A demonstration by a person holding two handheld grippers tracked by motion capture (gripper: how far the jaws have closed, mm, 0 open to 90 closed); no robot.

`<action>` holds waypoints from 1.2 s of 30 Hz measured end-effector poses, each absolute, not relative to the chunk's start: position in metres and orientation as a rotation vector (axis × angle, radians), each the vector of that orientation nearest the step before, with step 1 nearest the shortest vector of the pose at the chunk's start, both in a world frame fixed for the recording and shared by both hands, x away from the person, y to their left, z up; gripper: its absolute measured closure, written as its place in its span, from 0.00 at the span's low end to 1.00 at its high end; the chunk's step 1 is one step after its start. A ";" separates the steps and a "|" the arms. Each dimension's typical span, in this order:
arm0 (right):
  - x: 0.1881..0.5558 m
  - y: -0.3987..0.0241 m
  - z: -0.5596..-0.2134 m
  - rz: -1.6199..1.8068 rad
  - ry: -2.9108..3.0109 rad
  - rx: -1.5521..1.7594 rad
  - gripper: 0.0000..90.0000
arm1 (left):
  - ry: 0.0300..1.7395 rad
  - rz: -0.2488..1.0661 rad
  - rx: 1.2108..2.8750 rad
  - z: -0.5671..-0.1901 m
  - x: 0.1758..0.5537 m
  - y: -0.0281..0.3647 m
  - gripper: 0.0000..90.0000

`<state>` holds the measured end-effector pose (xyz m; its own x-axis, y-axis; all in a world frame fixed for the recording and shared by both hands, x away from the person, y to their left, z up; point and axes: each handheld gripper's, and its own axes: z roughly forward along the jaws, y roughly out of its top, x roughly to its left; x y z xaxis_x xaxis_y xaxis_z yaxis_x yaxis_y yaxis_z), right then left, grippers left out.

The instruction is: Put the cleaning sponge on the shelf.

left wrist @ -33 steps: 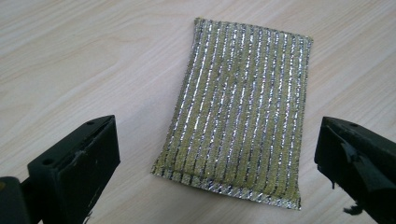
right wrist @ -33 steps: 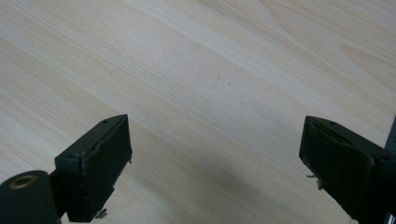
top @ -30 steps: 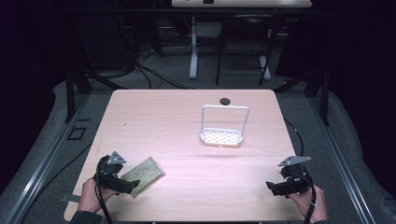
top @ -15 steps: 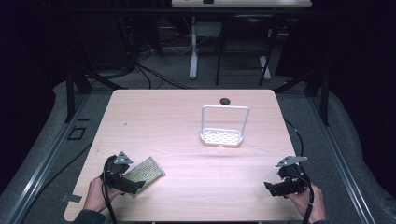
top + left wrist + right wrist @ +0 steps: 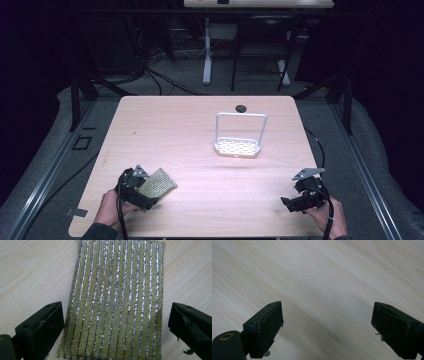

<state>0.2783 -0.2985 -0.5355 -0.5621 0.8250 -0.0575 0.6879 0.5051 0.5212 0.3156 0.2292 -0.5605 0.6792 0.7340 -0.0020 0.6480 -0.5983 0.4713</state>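
My left gripper [image 5: 113,340] stands spread astride the scourer [image 5: 115,302] at the table's [image 5: 200,130] near left, right gripper [image 5: 327,332] spread over bare wood; closing shallow risks the limp mesh slipping.

desk [image 5: 190,130]: pale wood with thin grain lines, smooth, a soft dull shine.
scrub pad [image 5: 117,302]: rough woven cloth, yellow-green, with sparkly silver threads in rows; its far edge looks a bit fuzzy.
left claw [image 5: 115,327]: matt black plastic jaws with small round holes on top.
right claw [image 5: 327,327]: matt black plastic jaws, edges a bit scuffed; a small brass-coloured ring at 8 o'clock.
rack [image 5: 239,135]: white, smooth; thin frame and a tray with little holes; metal or plastic, cannot tell.
floor [image 5: 75,115]: grey, dull, looks like carpet.
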 end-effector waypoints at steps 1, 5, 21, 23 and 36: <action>0.278 -0.299 -0.535 0.652 2.453 1.270 0.11 | 1.068 0.267 2.460 -0.561 0.315 0.229 0.07; 0.278 -0.300 -0.535 0.659 2.447 1.269 0.11 | 1.071 0.279 2.476 -0.561 0.315 0.227 0.09; 0.278 -0.300 -0.534 0.650 2.440 1.264 0.12 | 1.037 0.324 2.498 -0.558 0.311 0.223 0.26; 0.278 -0.300 -0.535 0.655 2.435 1.263 0.12 | 1.030 0.325 2.497 -0.558 0.310 0.223 0.30; 0.278 -0.299 -0.535 0.643 2.440 1.262 0.13 | 1.076 0.362 2.433 -0.552 0.311 0.230 0.44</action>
<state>0.2777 -0.2994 -0.5347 -0.5595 0.8256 -0.0734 0.6821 0.5089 0.5251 0.3113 0.2295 -0.5516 0.6609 0.7485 0.0548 0.6296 -0.5927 0.5023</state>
